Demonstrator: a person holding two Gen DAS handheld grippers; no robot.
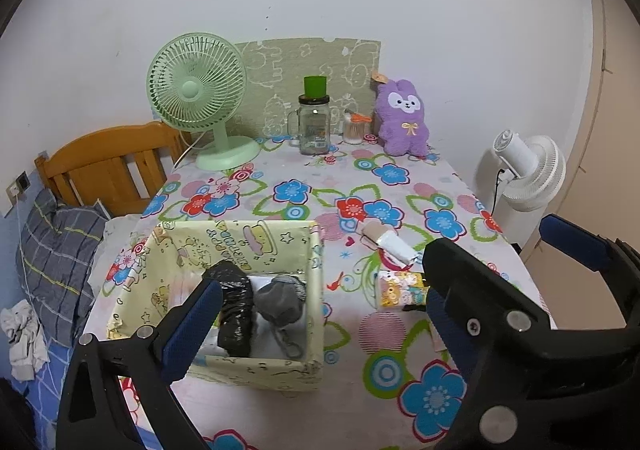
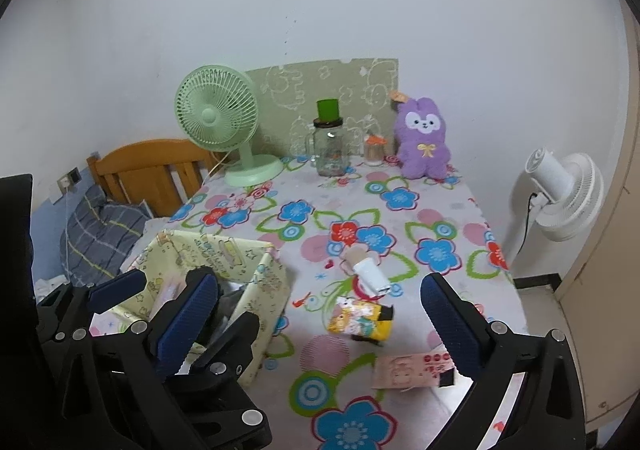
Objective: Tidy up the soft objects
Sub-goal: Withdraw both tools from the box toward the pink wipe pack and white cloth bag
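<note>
against a white wall, the desk (image 1: 280, 402) under its flowered cloth carried a pale yellow box (image 1: 256, 368) that already held a black bundle (image 1: 236, 314) and a grey sock (image 1: 280, 300). i judged the job partly done, since a beige-and-white roll (image 2: 366, 270) and a yellow packet (image 2: 360, 320) lay on the cloth beside the box. both my left gripper (image 1: 320, 314) and right gripper (image 2: 320, 326) had their fingers spread wide, holding nothing.

The box's (image 2: 256, 290) contents sit mostly hidden behind blue fingers (image 2: 188, 326).
</note>
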